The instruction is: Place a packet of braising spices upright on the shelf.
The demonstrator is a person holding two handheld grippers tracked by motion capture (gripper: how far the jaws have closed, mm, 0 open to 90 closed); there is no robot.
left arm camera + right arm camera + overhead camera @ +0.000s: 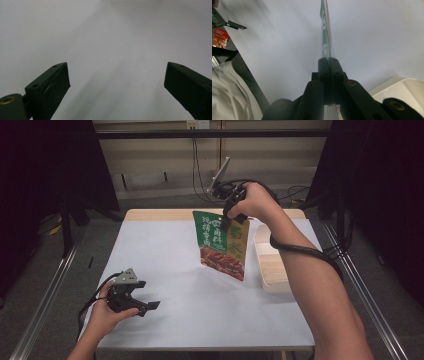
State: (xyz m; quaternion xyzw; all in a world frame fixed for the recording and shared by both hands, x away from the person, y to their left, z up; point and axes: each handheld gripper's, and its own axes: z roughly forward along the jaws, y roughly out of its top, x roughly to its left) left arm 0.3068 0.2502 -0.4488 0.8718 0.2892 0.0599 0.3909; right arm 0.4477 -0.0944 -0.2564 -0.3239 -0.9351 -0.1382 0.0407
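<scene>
The right gripper (pixel 226 221) hangs above the far right part of the table (pixel 165 250), jaws pointing down. Its jaws are clamped on the top edge of a pouch (pixel 223 246). In the right gripper view the two black jaws meet with the pouch (pixel 326 32) pinched edge-on between them, running straight away from the camera.

The pouch is flat, green at the top with white characters, yellow-green along its right side, and carries a red-brown food picture on the lower half. It hangs below the right gripper, tilted, with its bottom corner low over the table. Whether that corner touches the surface cannot be told. The pouch is just left of a bin (pixel 272 265).

The bin is white and shallow, and sits at the right edge of the table. Its rim (pixel 404 87) shows at the lower right of the right gripper view.

The left gripper (pixel 145 307) is at the near left of the table, held low in the person's left hand (pixel 107 317), well apart from the pouch. Its jaws stand wide open with nothing between them. In the left gripper view the two jaws frame bare table surface (pixel 112 50).

A black cable (pixel 300 251) loops round the right forearm.
</scene>
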